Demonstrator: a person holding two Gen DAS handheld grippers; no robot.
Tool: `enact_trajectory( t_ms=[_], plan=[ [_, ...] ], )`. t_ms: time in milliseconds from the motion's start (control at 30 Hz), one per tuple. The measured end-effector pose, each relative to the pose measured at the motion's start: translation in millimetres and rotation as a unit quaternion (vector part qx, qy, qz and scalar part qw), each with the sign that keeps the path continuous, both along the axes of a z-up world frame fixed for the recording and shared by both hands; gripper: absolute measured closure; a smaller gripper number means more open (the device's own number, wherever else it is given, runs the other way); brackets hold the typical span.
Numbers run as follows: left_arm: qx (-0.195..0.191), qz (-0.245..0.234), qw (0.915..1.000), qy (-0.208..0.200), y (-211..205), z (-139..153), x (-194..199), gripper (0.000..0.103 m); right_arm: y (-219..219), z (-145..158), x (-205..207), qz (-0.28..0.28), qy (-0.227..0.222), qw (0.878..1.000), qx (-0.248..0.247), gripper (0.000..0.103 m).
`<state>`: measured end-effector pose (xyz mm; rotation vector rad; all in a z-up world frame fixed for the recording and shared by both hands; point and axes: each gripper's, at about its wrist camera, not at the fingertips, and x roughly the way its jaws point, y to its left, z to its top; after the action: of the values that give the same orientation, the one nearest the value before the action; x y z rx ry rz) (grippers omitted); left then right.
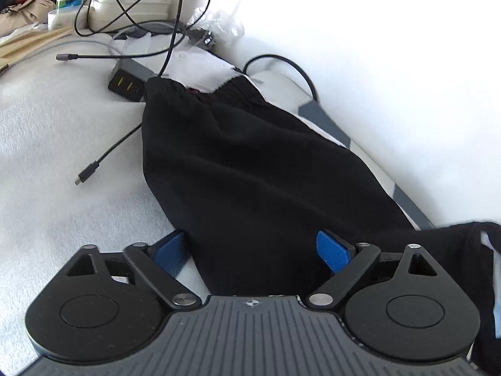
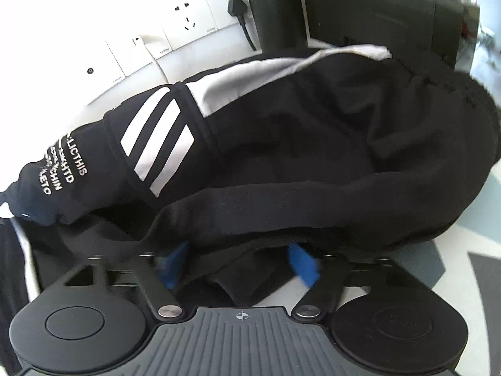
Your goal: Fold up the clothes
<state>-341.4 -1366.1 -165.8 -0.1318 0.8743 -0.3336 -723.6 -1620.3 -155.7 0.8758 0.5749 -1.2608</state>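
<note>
The black garment lies stretched along a pale fleecy bed, its ribbed hem at the far end by a power strip, its near end running in between the blue pads of the left gripper. Those jaws stand part-way apart with the cloth between them; whether the pads press on it yet cannot be told. In the right wrist view the garment is bunched, with white diagonal stripes and white lettering on one sleeve, and a thick folded edge hangs over the right gripper, whose blue pads show blurred beneath it, also part-way apart, with the grip not readable. The fabric looks like a soft, fairly heavy knit: it will likely sag and drape when lifted, will not slip much, and nothing about it is fragile. A sound hold is probably on a doubled edge or seam, one gripper at each end of the same edge, so the cloth hangs flat. Loose black cables loop across the far bed, and one with a small plug lies just beside the garment's left edge, apparently running under it; it could drag along. Wall sockets and a dark chair stand behind the bundle.
</note>
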Motion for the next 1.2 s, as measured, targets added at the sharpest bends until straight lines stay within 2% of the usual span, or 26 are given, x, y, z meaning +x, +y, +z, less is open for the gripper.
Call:
enact_trajectory(
  t_ms=[33,67,233,333,433,567,667,867,1100,1133,1200],
  plan=[
    [0.021,-0.004,0.9997,-0.012,-3.8,0.5,-1.1,0.096,-0.7,0.0,-0.6,-0.002,0.001,1.000,-0.001,0.062],
    [0.022,-0.013,0.9995,-0.016,-4.0,1.3,-2.1,0.098,-1.4,0.1,-1.3,-0.005,0.001,1.000,-0.002,0.070],
    [0.020,-0.017,0.9992,-0.031,5.8,15.1,-15.8,0.099,0.6,6.5,-18.0,0.001,-0.018,1.000,0.011,0.088],
    [0.022,-0.031,0.9982,-0.046,10.7,27.5,-33.5,0.099,6.5,12.1,-24.9,0.016,-0.023,0.999,0.015,0.093],
    [0.004,-0.029,0.9987,-0.041,27.6,39.1,-57.1,0.099,13.2,16.2,-33.3,0.036,-0.021,0.999,0.019,0.095],
    [-0.007,-0.013,0.9990,-0.042,56.6,49.4,-91.6,0.099,24.1,24.0,-48.0,0.052,-0.018,0.998,0.032,0.095],
    [-0.015,0.015,0.9996,-0.018,86.9,48.8,-110.0,0.099,30.4,29.9,-63.9,0.054,-0.021,0.997,0.044,0.095],
    [-0.006,0.063,0.9980,0.006,150.8,43.3,-139.5,0.099,42.5,26.5,-92.1,0.070,-0.020,0.995,0.070,0.095],
    [0.028,0.061,0.9978,-0.005,182.7,30.3,-161.6,0.099,61.0,19.5,-111.8,0.089,-0.024,0.994,0.066,0.094],
    [0.035,0.060,0.9976,-0.004,183.1,29.5,-161.4,0.098,63.3,19.7,-112.6,0.085,-0.022,0.994,0.069,0.092],
    [0.062,0.054,0.9966,0.004,180.2,32.4,-162.2,0.094,67.2,22.6,-113.7,0.078,-0.017,0.994,0.074,0.081]
  ],
)
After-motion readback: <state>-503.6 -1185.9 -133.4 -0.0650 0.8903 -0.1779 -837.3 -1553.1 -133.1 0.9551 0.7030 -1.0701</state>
